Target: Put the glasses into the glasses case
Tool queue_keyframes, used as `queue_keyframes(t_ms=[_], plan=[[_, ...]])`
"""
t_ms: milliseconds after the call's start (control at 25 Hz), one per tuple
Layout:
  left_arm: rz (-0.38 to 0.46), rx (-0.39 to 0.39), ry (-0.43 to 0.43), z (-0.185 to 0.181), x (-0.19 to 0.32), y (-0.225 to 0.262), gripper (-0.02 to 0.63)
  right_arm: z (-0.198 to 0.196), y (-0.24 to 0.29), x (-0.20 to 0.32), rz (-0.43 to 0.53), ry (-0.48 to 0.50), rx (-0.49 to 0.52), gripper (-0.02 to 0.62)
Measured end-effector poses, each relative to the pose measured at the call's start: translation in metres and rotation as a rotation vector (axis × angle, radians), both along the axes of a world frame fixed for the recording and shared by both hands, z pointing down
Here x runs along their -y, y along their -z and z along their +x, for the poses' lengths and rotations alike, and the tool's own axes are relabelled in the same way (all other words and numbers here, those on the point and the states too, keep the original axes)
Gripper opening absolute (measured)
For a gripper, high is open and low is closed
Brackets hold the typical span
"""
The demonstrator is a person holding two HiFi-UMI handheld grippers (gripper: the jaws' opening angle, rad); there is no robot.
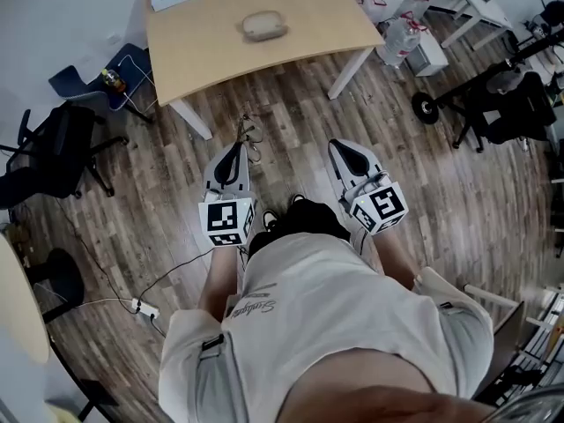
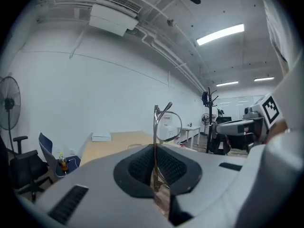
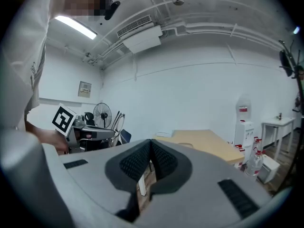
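My left claw, at eleven o'clock, is pinching the glasses by what looks like a temple, though the thin frame is hard to read. They stick out past the tip, so the lenses take no squeeze. The case lies on the surface at twelve o'clock, well apart from both claws, so I judge this to be the carry. My right claw, at one o'clock, is pressed together on nothing, probably free to steady or open the case.
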State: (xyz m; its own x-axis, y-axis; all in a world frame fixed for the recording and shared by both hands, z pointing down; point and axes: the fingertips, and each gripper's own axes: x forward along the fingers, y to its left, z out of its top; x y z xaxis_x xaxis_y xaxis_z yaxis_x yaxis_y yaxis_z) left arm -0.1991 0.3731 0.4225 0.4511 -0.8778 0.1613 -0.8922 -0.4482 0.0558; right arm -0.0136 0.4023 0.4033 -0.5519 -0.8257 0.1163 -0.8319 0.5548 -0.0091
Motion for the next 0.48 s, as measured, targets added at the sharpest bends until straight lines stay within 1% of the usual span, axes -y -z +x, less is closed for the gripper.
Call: queue_keyframes(t_ms=[80,240,360,480], plan=[[-0.021,-0.017,-0.001,0.003,0.007,-0.002,0.02,0.007,-0.005,0.004,-0.03,-0.012,-0.01,-0.004],[-0.053,-0.023,-0.014,0.004,0.03,-0.011,0.02,0.016,-0.017,0.025,-0.083,-0.047,0.01,-0.005],[-0.076,-0.025,0.002,0.003,0.042,-0.02,0.02,0.019,-0.028,0.036,-0.101,-0.037,0.019,-0.004],[-0.066,-0.016,0.014,0.004,0.064,-0.014,0.02,0.02,-0.033,0.06,-0.104,-0.021,0.034,-0.005]])
